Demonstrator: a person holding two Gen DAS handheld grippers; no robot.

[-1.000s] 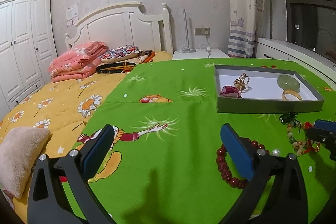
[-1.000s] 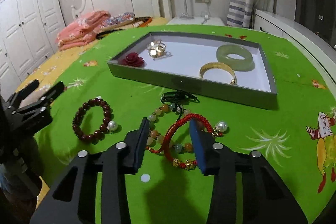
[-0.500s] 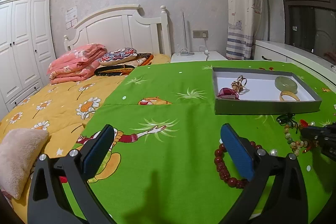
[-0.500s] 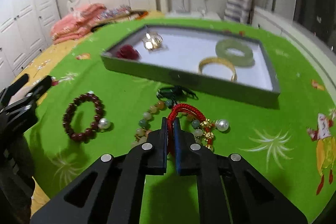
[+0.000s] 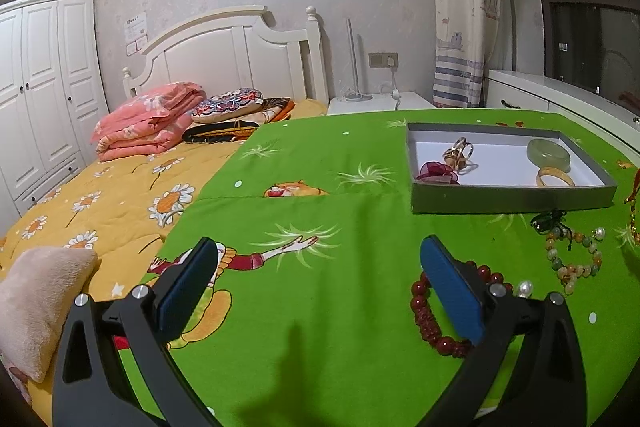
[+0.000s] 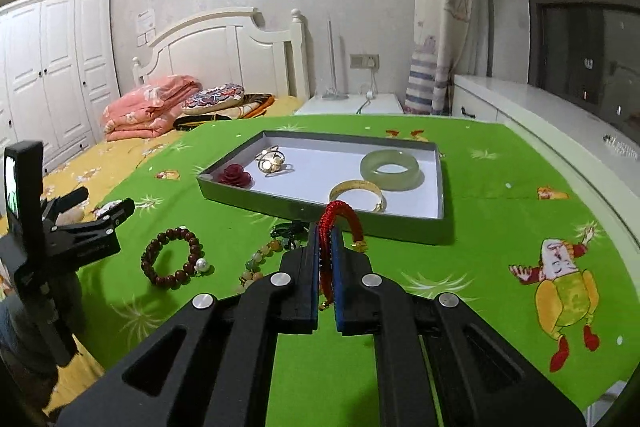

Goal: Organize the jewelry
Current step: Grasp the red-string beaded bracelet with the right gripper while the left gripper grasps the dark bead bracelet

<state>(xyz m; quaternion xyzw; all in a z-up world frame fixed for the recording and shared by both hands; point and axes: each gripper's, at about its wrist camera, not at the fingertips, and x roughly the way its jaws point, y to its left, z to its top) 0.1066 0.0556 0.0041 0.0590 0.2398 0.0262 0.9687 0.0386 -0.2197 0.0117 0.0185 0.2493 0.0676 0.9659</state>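
Right wrist view: the right tongs (image 6: pixel 326 227), at lower centre of the frame, are clamped on a red cord bracelet (image 6: pixel 340 213). Its loop arches above the pads, and a small gold charm hangs at its right end. The bracelet is clear of the green cloth (image 6: pixel 480 247), in front of the near wall of the grey tray (image 6: pixel 320 205). Inside the tray, on its white floor, lie a dark red rose ornament (image 6: pixel 234 175) at left, gold rings (image 6: pixel 272 161) just beside it, a pale green jade bangle (image 6: pixel 390 165) at upper right, and a gold bangle (image 6: pixel 358 191) near the front wall. On the cloth at centre left lies a dark red bead bracelet (image 6: pixel 172 257) with one white pearl; a strand of pale mixed beads (image 6: pixel 260 259) lies between it and the tongs, partly hidden by them.

Left wrist view: the left tongs (image 5: pixel 316 267) stand wide and hold nothing, their blue pads low in the frame above the cloth. The dark red bead bracelet (image 5: pixel 424 311) lies beside and partly behind the right-hand pad. The mixed bead strand (image 5: pixel 572 259) lies at right, the tray (image 5: pixel 512 193) at upper right. A bed (image 5: pixel 100 203) with a yellow flowered quilt fills the left.
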